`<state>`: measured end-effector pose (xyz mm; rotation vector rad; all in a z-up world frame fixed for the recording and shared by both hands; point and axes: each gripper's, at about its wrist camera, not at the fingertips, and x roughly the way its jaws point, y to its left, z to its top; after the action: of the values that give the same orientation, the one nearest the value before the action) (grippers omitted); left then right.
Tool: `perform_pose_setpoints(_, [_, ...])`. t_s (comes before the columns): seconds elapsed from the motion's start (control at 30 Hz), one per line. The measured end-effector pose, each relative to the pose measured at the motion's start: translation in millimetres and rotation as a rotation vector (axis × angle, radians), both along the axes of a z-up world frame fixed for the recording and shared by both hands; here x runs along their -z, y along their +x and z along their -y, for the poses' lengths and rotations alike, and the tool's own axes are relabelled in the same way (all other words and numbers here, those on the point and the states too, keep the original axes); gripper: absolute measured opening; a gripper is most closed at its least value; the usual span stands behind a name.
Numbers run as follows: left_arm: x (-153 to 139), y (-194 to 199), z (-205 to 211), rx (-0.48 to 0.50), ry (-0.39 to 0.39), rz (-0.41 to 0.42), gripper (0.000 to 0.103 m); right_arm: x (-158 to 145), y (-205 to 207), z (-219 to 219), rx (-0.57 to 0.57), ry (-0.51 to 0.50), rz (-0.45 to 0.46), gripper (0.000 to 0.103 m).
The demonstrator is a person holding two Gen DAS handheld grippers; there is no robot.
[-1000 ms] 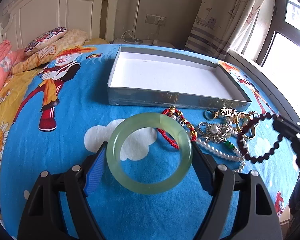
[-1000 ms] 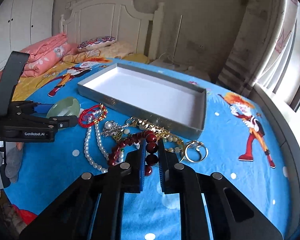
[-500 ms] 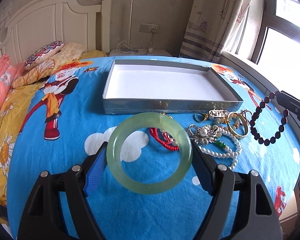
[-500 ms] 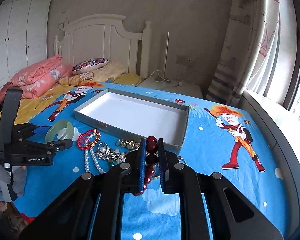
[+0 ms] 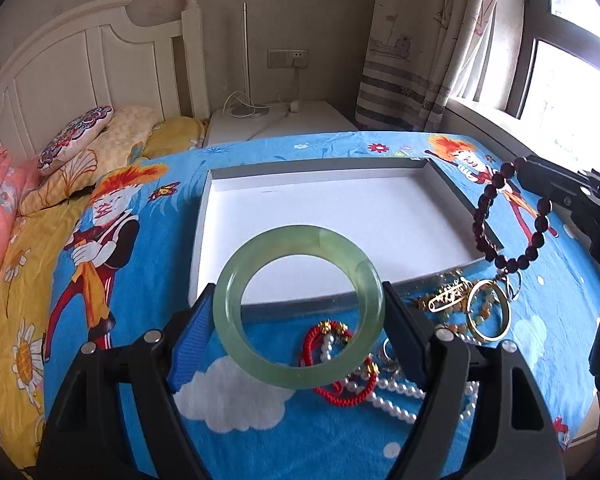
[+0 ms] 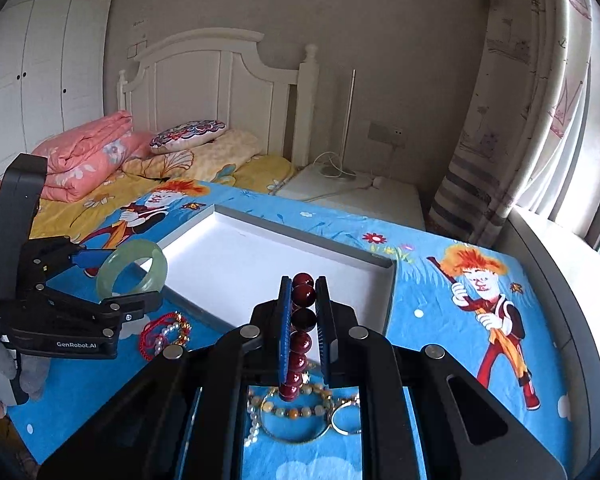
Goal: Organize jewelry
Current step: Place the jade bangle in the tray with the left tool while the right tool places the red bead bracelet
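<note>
My left gripper (image 5: 298, 312) is shut on a pale green jade bangle (image 5: 236, 332) and holds it above the near wall of the grey tray (image 5: 204, 240); the bangle also shows in the right wrist view (image 6: 158, 266). My right gripper (image 6: 304, 300) is shut on a dark red bead bracelet (image 6: 303, 295), which hangs over the tray's near right corner in the left wrist view (image 5: 486, 196). The tray's white floor (image 6: 260, 272) is bare.
Loose jewelry lies on the blue cartoon bedsheet before the tray: a red cord bracelet (image 5: 312, 344), a pearl string (image 5: 396, 390), a gold bangle (image 5: 504, 320) and a gold brooch (image 5: 448, 296). Pillows (image 5: 76, 136) and the headboard (image 5: 100, 68) stand far left. A window (image 5: 572, 100) is right.
Both grippers have risen and moved forward toward the tray. The bangle now hangs over the tray's front wall and the bead bracelet over its right corner, clear of the pile.
</note>
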<state>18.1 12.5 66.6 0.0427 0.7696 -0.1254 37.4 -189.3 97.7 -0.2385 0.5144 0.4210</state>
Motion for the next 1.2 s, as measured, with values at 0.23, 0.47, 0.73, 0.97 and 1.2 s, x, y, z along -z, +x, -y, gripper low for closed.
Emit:
perform_pose_setpoints(0.23, [6, 58, 3, -0.029, 0.041, -0.059, 0.078, 9, 58, -16, 0.010, 0.003, -0.059, 0.013])
perform_pose_setpoints(0.47, [21, 113, -13, -0.091, 0.015, -0.139, 0.078, 36, 120, -22, 0.041, 0.073, -0.205, 0.013])
perform_pose_setpoints(0.73, [36, 118, -18, -0.106, 0.059, -0.136, 0.079, 51, 141, 7, 0.152, 0.045, -0.252, 0.070])
perform_pose_setpoints(0.97, [18, 94, -13, -0.103, 0.059, -0.066, 0.086, 41, 109, 29, 0.127, 0.092, -0.202, 0.080])
perform_pose_setpoints(1.2, [6, 32, -13, -0.114, 0.024, 0.039, 0.100, 37, 57, 44, 0.097, 0.119, -0.150, 0.085])
